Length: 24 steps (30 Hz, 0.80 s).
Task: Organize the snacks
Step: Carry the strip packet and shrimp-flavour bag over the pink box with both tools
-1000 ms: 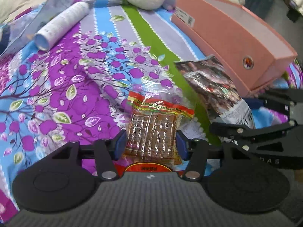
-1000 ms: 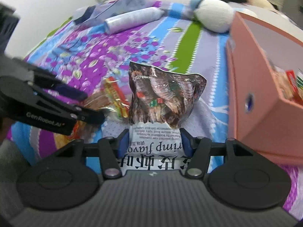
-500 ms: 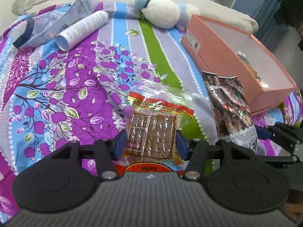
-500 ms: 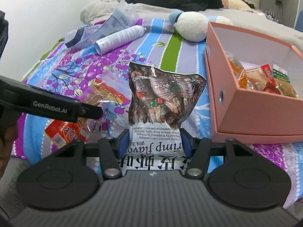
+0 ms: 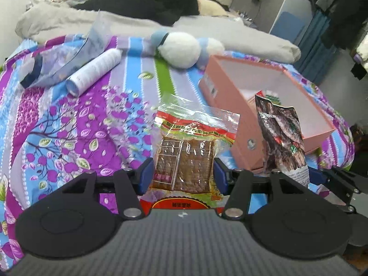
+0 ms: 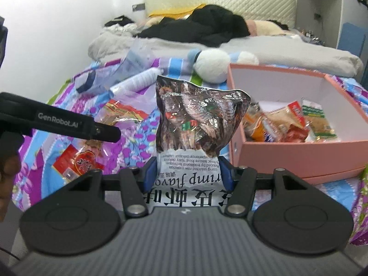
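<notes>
My left gripper (image 5: 184, 176) is shut on a clear snack packet with a red band and brown slabs inside (image 5: 185, 154), held up over the flowered bedspread. My right gripper (image 6: 187, 172) is shut on a dark foil shrimp-flavour bag (image 6: 200, 124), which stands upright between the blue pads. That same foil bag (image 5: 281, 138) shows at the right of the left wrist view, in front of the pink box (image 5: 225, 85). From the right wrist, the pink box (image 6: 299, 154) lies to the right with several snack packs inside. The left gripper's black arm (image 6: 59, 124) crosses the left side there.
A white tube (image 5: 94, 72) and a clear plastic pouch (image 5: 64, 62) lie on the bedspread at the back left. A white and blue plush toy (image 5: 181, 48) rests behind the box. Grey bedding and black clothes pile up at the far end. The bed's edge falls away at the right.
Both grippers have risen with their packets, so more of the bed and the inside of the pink box has come into view. Both grips stay as they were.
</notes>
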Motion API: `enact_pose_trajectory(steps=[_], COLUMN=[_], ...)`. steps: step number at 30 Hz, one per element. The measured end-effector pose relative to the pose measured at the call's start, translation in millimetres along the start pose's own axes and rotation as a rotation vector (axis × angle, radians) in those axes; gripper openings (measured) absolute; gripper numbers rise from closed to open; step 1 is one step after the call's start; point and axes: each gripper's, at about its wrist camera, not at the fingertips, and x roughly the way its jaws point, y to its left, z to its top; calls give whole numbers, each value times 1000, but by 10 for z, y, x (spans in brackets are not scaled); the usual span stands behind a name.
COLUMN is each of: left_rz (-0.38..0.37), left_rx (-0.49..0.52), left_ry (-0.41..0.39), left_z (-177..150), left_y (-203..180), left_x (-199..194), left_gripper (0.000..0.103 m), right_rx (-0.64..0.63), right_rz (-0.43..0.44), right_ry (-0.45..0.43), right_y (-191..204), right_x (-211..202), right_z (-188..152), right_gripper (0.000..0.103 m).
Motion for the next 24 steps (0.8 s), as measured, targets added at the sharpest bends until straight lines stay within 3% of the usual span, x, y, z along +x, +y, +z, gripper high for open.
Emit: enact_pose_trajectory(steps=[14,24], left_rz=[-73,-124], left_rx=[45,75], left_ry=[-77,-61], left_z=[146,429], left_y=[-491,-847], left_x=[-390,-142], left_gripper=[60,60], right_rx=[33,37], right_rz=[-79,-149], right_ry=[-79,-91], right_y=[-156,-433], right_x=[-537,-527], right_z=[111,199], right_gripper=[59,59])
